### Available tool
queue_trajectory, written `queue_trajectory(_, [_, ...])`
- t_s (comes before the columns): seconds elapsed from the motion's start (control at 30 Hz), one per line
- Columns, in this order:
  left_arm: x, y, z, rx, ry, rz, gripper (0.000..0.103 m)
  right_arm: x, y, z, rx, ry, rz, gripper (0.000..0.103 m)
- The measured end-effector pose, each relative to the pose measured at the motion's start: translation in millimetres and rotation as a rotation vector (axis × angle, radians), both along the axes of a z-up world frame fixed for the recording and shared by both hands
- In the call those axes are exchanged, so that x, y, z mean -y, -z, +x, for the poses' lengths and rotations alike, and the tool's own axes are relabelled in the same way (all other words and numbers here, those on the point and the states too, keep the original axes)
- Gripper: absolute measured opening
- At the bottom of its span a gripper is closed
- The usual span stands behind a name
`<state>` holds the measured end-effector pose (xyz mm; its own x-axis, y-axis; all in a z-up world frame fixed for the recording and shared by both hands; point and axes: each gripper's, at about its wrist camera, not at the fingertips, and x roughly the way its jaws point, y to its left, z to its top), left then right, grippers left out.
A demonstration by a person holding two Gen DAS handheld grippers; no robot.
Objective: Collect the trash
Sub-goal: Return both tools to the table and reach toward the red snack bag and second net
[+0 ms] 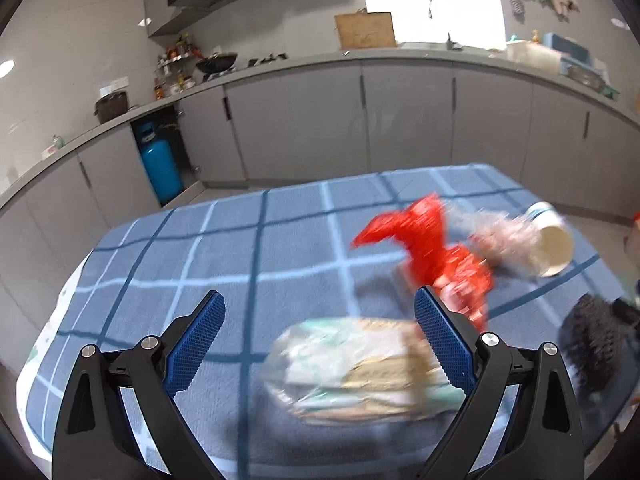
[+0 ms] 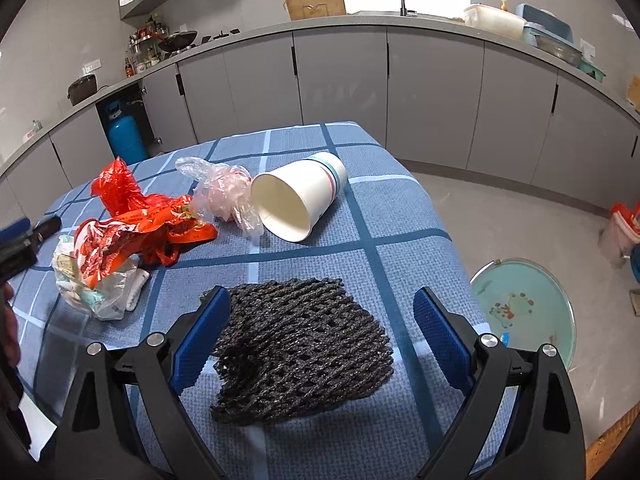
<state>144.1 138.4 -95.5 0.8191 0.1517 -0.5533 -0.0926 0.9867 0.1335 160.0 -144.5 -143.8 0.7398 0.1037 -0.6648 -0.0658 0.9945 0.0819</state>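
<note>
Trash lies on a table under a blue checked cloth (image 2: 400, 240). My right gripper (image 2: 324, 316) stands open around a black foam net (image 2: 300, 344); the left pad sits at the net's edge, the right pad is apart from it. Beyond it lie a tipped white paper cup (image 2: 296, 200), a clear plastic bag (image 2: 228, 196), a red wrapper (image 2: 140, 220) and a pale bag of tissue (image 2: 100, 288). My left gripper (image 1: 322, 316) is open over the pale bag (image 1: 360, 368), which is blurred, with the red wrapper (image 1: 432, 248) just past its right finger (image 1: 436, 320).
The table's right edge drops to a grey floor with a round teal lid (image 2: 524, 308) and a bin with a red liner (image 2: 624, 232). Grey kitchen cabinets (image 2: 340, 80) curve behind. A blue gas cylinder (image 2: 122, 136) stands at the back left.
</note>
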Motion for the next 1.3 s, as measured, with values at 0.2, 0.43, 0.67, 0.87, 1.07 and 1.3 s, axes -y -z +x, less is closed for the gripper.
queue_trajectory(0.2, [42.7,1.8,20.5,-0.047,0.129,-0.022,0.094,2.6,8.8,1.3,-0.024,0.002,0.006,0.092])
queue_trajectory(0.43, [79.2,27.7,49.6,-0.167,0.203,0.026,0.093,12.8,16.5,2.3,-0.036,0.021,0.031,0.092])
queue_trajectory(0.67, [80.4,40.7,55.2,-0.223,0.210,0.007,0.055,9.9,25.4,6.7,-0.056,0.003,0.041,0.092])
queue_trajectory(0.87, [88.0,39.0,46.2,-0.233,0.265,0.005,0.042,7.5,28.1,7.6,-0.067,-0.004,0.039,0.092])
queue_trajectory(1.07, [84.7,32.0,34.6,-0.219,0.276,-0.016,0.041,4.5,26.6,6.1,-0.070,-0.004,0.028,0.092])
queue_trajectory(1.3, [77.1,-0.6,21.4,-0.126,0.270,-0.051,0.001,3.8,27.5,4.1,-0.080,-0.007,0.030,0.091])
